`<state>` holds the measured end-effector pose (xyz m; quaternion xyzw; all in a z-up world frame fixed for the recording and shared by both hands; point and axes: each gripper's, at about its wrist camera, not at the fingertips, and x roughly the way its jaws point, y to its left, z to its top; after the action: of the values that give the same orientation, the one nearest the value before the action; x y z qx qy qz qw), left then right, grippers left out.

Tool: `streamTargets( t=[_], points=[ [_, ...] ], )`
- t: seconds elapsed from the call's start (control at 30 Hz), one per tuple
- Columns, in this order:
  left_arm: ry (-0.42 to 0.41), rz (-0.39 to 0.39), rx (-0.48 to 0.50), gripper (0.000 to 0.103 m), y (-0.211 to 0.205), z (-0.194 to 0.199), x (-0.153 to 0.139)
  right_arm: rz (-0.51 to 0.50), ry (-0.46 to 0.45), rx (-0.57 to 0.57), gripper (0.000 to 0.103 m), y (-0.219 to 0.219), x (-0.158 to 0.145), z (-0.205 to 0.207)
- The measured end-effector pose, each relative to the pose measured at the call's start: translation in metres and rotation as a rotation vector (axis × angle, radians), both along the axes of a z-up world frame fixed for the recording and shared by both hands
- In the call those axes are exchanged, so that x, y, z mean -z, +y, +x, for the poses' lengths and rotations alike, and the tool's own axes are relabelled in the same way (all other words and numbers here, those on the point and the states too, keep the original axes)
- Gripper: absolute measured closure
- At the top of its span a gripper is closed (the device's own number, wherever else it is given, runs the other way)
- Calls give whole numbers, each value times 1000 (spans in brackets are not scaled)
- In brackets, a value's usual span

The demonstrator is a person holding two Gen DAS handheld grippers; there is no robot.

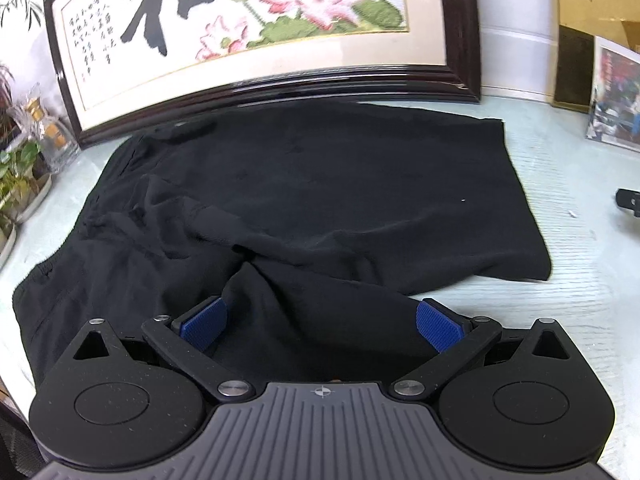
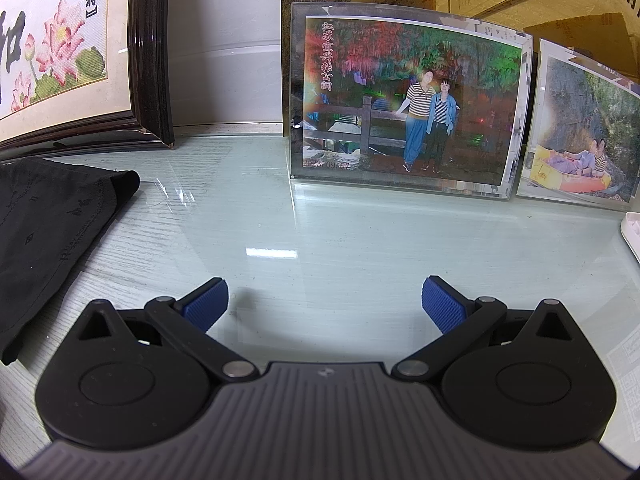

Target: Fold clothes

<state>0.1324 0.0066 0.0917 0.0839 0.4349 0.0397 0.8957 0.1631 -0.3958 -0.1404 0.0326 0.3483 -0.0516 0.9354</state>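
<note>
My left gripper (image 1: 320,320) sits low over the near edge of the black garment (image 1: 312,184), pointing toward the big framed lotus embroidery (image 1: 248,28). Its blue pads (image 1: 204,322) are spread wide, with a raised fold of the cloth lying between them; I see no pinch on it. The garment is spread on the pale glass-topped table (image 1: 560,208), its far edge just in front of the embroidery's dark frame, rumpled on the side toward the potted plants (image 1: 16,176) and the glass bottle (image 1: 52,128).

My right gripper (image 2: 324,300) hovers over bare tabletop (image 2: 320,232) well away from the embroidery (image 2: 60,48), its fingers (image 2: 444,304) wide apart with nothing between them. It faces an upright glass photo frame (image 2: 404,96); a second photo frame (image 2: 580,128) stands just beside that one, farther from the embroidery. The garment's corner (image 2: 56,216) lies off to the embroidery side of this gripper, apart from its pads. A white object (image 2: 632,232) pokes in at the edge past the second frame; I cannot tell what it is.
</note>
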Motion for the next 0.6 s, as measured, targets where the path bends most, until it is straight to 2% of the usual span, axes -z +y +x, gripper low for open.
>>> streamTargets(
  t=[0.07, 0.2, 0.37, 0.47, 0.6],
  points=[
    [17, 17, -13, 0, 3, 4, 4, 0, 0, 0, 0, 0, 0, 0],
    [70, 189, -21, 0, -10, 11, 18, 0, 0, 0, 0, 0, 0, 0],
    [-21, 241, -21, 0, -16, -1, 23, 0, 0, 0, 0, 0, 0, 0],
    [-67, 234, -55, 0, -15, -6, 25, 0, 0, 0, 0, 0, 0, 0],
    [-172, 323, -41, 0, -27, -20, 33, 0, 0, 0, 0, 0, 0, 0]
  ],
)
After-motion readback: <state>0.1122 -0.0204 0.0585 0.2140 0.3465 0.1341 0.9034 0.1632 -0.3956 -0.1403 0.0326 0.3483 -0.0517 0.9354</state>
